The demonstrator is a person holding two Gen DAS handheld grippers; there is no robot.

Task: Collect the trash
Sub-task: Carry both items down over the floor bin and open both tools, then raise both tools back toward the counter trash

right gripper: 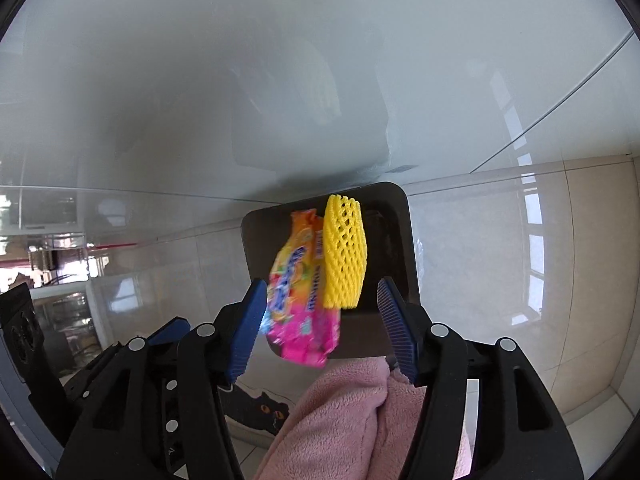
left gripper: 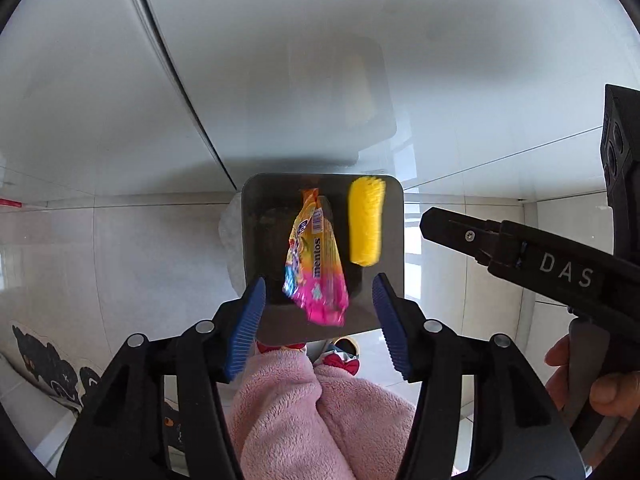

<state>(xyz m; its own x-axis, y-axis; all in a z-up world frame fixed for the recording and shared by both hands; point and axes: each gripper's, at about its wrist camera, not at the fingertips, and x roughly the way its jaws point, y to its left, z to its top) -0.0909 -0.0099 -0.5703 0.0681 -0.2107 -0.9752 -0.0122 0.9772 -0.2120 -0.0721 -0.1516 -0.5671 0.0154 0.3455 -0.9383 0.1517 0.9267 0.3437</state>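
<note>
A dark square bin (left gripper: pixel 256 220) stands on the floor below both grippers. A colourful Mentos wrapper (left gripper: pixel 316 264) hangs blurred over the bin's mouth, free of the blue pads (left gripper: pixel 248 320) of my open left gripper (left gripper: pixel 319 280). Beside it a yellow foam net sleeve (left gripper: pixel 366 224) is also loose over the bin. In the right wrist view the net sleeve (right gripper: pixel 345 248) and the wrapper (right gripper: pixel 300 304) lie between the spread jaws of my open right gripper (right gripper: pixel 322 282), over the bin (right gripper: pixel 400 240). Neither pad presses on them. One finger (left gripper: pixel 460 228) of the right gripper shows at the right of the left wrist view.
A glossy white cabinet front (left gripper: pixel 320 60) rises behind the bin. Pale floor tiles (left gripper: pixel 100 260) surround it. A person's pink fleece legs (left gripper: pixel 320 412) and slippers with red bows (left gripper: pixel 344 364) stand just before the bin. A black cat mat (left gripper: pixel 52 368) lies at the left.
</note>
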